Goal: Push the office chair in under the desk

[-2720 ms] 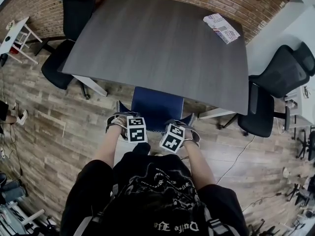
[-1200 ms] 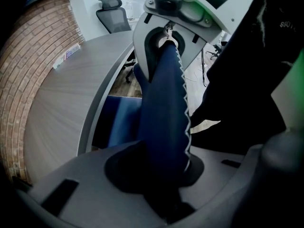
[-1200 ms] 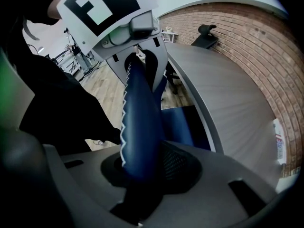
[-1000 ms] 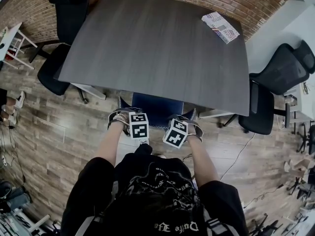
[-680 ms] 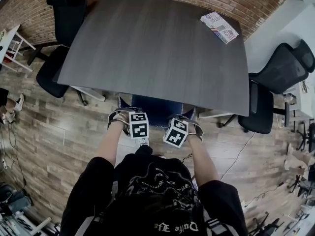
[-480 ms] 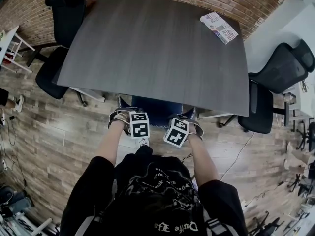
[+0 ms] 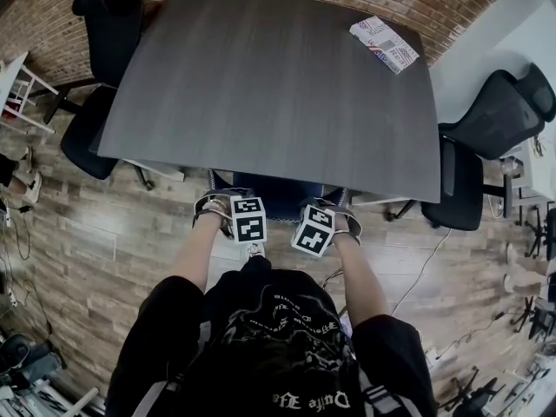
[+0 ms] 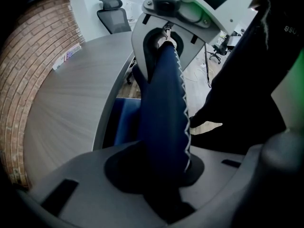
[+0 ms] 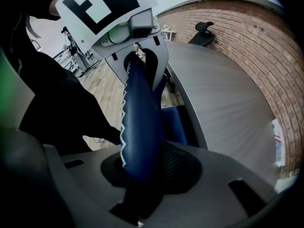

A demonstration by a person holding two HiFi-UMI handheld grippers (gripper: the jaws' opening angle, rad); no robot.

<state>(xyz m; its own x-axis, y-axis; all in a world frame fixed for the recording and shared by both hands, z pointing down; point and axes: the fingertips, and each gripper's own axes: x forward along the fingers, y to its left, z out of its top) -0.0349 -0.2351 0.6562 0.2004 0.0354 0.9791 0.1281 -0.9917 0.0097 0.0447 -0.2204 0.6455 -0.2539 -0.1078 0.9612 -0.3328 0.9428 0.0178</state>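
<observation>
1. Pushing from behind, a person bends over the blue chair (image 7: pixel 276 195) in the head view, with the left gripper (image 7: pixel 233 207) and the right gripper (image 7: pixel 325 217) both set on the top of its back. A few seconds earlier the seat stood well clear of the desk (image 7: pixel 278 85). Now it shows only as a thin blue strip at the near edge, so the chair has rolled inward and the person has followed. A box (image 7: pixel 384 44) lies at the far right corner, and black chairs (image 7: pixel 486 137) stand at the sides.

2. In the left gripper view, the left gripper (image 8: pixel 161 175) has its jaws partly closed and clamped on the padded top edge of the chair (image 8: pixel 164 113). That edge runs on to the right gripper (image 8: pixel 164 42). The desk (image 8: pixel 71 108) already overhangs the seat.

3. In the right gripper view, the right gripper (image 9: pixel 142 175) likewise pinches the chair (image 9: pixel 140 122) at a narrow opening, with the left gripper (image 9: pixel 137 51) at the far end of the same edge. The seat sits tucked beneath the rim of the desk (image 9: pixel 223 108).

4. The task looks nearly done, and only a short last push seems to remain before the back meets the desk.
</observation>
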